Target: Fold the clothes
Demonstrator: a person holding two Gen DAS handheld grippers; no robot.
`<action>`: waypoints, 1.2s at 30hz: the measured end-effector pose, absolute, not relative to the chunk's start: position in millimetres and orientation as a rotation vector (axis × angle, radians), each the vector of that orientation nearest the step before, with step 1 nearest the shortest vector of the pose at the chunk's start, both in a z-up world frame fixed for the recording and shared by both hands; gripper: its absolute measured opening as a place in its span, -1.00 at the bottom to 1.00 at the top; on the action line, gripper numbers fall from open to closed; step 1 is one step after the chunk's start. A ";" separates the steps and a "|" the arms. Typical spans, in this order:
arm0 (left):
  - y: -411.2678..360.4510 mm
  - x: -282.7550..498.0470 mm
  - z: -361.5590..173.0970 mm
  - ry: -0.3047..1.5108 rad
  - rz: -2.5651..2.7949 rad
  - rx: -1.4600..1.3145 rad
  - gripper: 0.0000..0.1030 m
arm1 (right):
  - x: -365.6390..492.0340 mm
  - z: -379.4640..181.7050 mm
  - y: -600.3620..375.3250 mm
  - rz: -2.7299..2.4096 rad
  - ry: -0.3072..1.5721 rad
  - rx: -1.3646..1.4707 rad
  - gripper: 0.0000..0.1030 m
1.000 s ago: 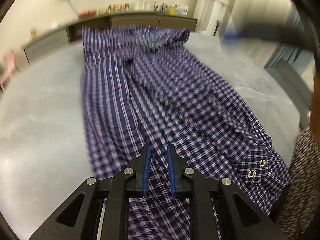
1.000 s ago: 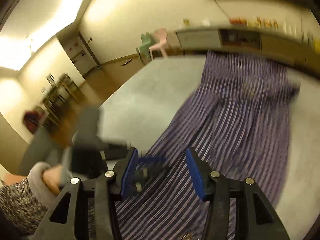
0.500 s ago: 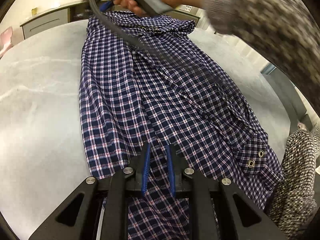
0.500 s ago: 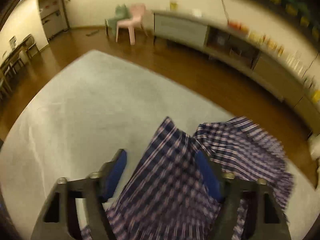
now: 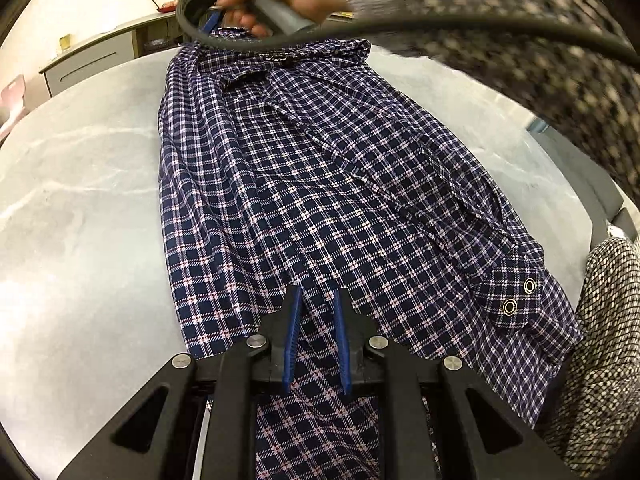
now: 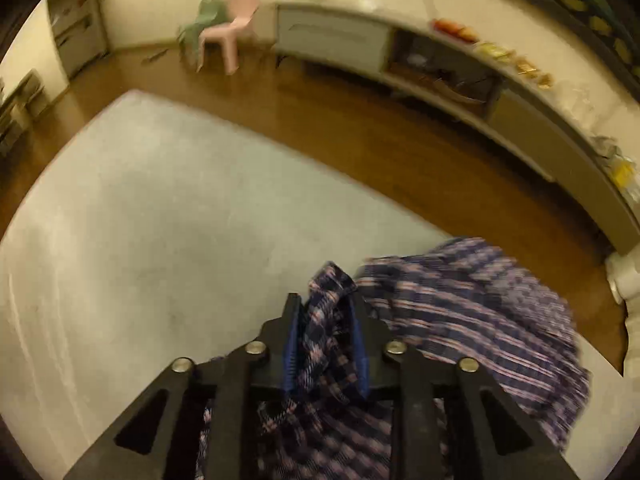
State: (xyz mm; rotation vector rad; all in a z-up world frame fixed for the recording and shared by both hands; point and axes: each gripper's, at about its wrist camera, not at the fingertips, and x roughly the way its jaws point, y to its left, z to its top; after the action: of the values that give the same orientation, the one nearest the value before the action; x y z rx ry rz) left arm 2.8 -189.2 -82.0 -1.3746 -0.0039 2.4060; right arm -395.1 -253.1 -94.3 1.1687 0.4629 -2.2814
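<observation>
The plaid shirt point(image 5: 320, 184) lies lengthwise on the grey bench point(image 5: 80, 200), left claw point(image 5: 316, 304) pinching its near hem, right claw point(image 6: 326, 312) pinching the far end — seemingly mid-fold, needing both ends moved together.

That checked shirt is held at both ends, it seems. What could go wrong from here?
1. The right gripper pinches only a small bunched bit of the shirt at the far end; it might slip out when lifted.
2. The black cable hangs just above the cloth and could drag on it.
3. The cuff with snaps lies near the table edge by the person and may slide off, spoiling the fold.
</observation>
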 end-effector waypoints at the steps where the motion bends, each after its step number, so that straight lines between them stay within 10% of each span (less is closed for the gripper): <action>1: -189.4 7.3 -80.9 0.014 2.409 -1.373 -0.70 | -390.6 -79.0 -240.1 -2.308 0.403 1.130 0.15; 12: -166.7 -0.4 -86.1 0.128 2.421 -1.372 -0.51 | -324.9 -43.1 -72.6 -2.503 0.415 1.140 0.48; 25: -159.3 -19.3 -88.6 0.120 2.435 -1.378 -0.47 | -296.4 -117.1 -150.3 -2.257 0.598 1.145 0.56; 30: -164.2 -20.6 -87.8 0.092 2.423 -1.384 -0.47 | -318.5 -91.1 -108.7 -2.295 0.322 1.222 -0.61; 36: -167.9 -18.3 -81.0 0.070 2.445 -1.372 -0.48 | -289.1 -20.6 -72.7 -2.377 0.260 1.074 -0.83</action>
State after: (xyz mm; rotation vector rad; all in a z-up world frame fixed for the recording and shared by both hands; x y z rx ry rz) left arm -18.3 -167.9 -81.0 -1.3719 0.0696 2.4451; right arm -289.1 -72.7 -20.6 1.0742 0.2603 -2.3771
